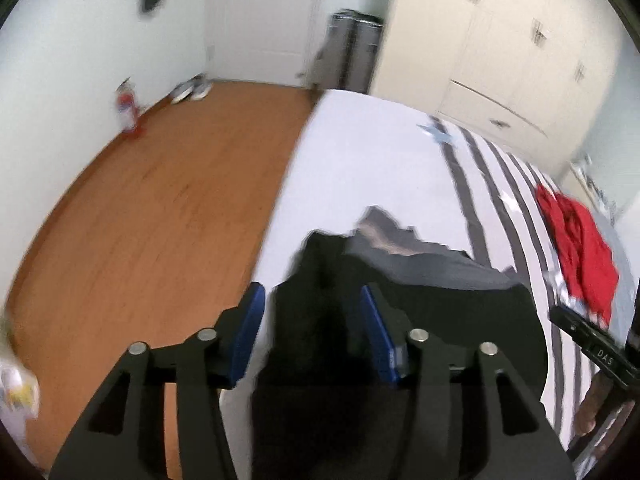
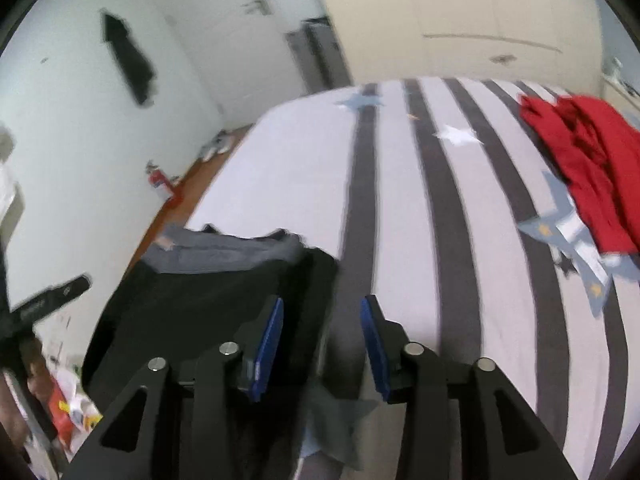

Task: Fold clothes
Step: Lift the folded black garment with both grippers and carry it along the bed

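Black garment [image 1: 400,320] near bed [image 2: 304,184] edge; left gripper [image 1: 310,336] and right gripper [image 2: 322,344] both agape, empty. Careless pinch could drag my fold undone, floorward.

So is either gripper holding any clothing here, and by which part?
Nothing is held. The left gripper and the right gripper are both open over the black garment on the bed.

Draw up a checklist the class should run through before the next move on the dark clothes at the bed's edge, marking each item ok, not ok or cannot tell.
1. Left hand-held gripper open: ok.
2. Right hand-held gripper open: ok.
3. Black folded garment lying on the striped grey-and-white bedspread: ok.
4. Grey folded garment resting at the black one's far end: ok.
5. Fold edges neat: cannot tell, blurred.
6. Crumpled red garment folded: not ok.
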Motion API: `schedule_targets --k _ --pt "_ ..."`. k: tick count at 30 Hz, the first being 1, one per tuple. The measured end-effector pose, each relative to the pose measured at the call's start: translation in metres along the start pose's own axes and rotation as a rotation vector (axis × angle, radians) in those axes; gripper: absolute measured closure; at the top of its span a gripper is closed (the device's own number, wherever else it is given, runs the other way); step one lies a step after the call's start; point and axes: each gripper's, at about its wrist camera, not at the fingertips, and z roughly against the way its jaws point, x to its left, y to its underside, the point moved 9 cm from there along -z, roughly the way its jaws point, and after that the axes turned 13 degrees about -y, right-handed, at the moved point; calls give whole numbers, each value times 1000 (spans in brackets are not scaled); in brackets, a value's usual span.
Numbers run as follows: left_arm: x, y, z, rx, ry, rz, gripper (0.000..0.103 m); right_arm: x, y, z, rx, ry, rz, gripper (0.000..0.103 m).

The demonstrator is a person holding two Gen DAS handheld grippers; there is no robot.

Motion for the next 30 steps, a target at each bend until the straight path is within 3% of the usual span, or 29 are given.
schedule_targets --k 3,6,9,12,17,18,21,22,24,27,30 --pt "-34 -2 -11 -4 27 -75 64 40 1 -22 17 -46 49 77" --pt "-45 -7 -45 28 20 -86 64 47 0 -52 37 -3 62 77" --pt "-38 -1 -75 53 -40 -92 64 52 -2 -82 56 43 74 77" --pt "-33 9 -93 59 -46 -88 64 48 0 -103 89 88 89 79" --pt "-33 11 -93 51 -43 -96 64 39 6 -110 113 85 195 84" --pt "-30 8 -91 52 -46 -100 64 35 4 -108 111 85 196 93" --pt "-10 -3 -79 37 -69 -107 61 15 -6 -94 106 112 178 103" --pt "-2 -7 -72 39 -42 -81 61 5 -10 -87 103 120 167 103" --pt "11 -13 -55 11 -67 -51 62 -13 -15 -69 90 154 138 101" --pt "15 -3 -11 -34 32 -51 62 -6 -12 -37 42 89 123 98" --pt "9 20 36 -80 127 -89 62 35 5 -7 6 -22 182 98"
